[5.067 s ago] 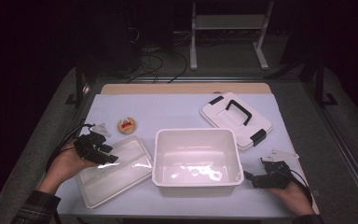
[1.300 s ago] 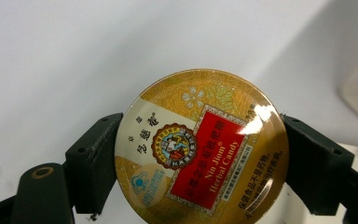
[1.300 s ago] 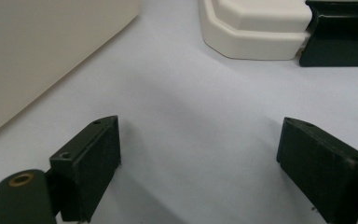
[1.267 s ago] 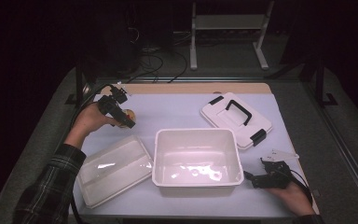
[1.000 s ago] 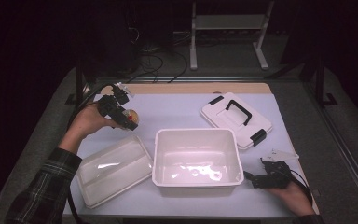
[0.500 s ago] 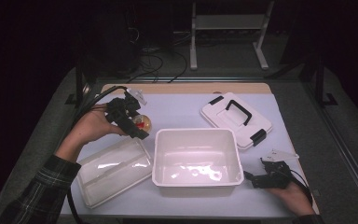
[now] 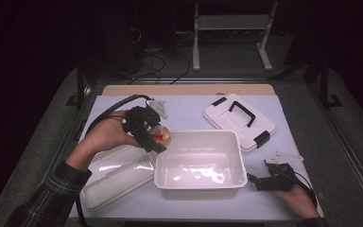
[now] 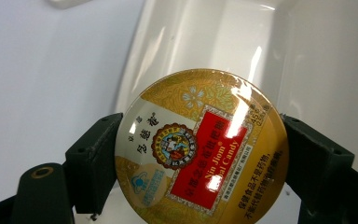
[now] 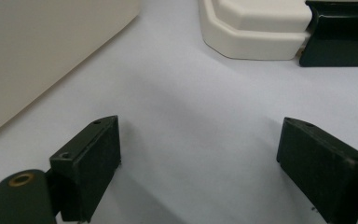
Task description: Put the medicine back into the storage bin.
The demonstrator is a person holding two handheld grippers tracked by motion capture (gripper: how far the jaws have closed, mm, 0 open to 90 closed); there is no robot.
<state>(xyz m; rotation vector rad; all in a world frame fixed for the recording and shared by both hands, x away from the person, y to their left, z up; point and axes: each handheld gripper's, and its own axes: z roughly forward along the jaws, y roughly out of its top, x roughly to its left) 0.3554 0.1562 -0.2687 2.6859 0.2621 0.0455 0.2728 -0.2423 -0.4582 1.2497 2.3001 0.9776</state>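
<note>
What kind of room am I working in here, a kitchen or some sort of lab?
Most likely a lab or recording bench, not a kitchen: a white-covered table lit in a dark room, loose cables on the floor behind it, and a metal stand at the back.

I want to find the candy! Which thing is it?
Look at the big white tub in the middle of the table. At its left rim, the left tongs hold a tin. It is the only round, gold thing, with a red label.

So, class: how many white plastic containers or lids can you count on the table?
3. A deep tub sits mid-table. A shallow tray lies at its left. A lid with black handle and clips lies behind it to the right. Nothing seems hidden.
</note>
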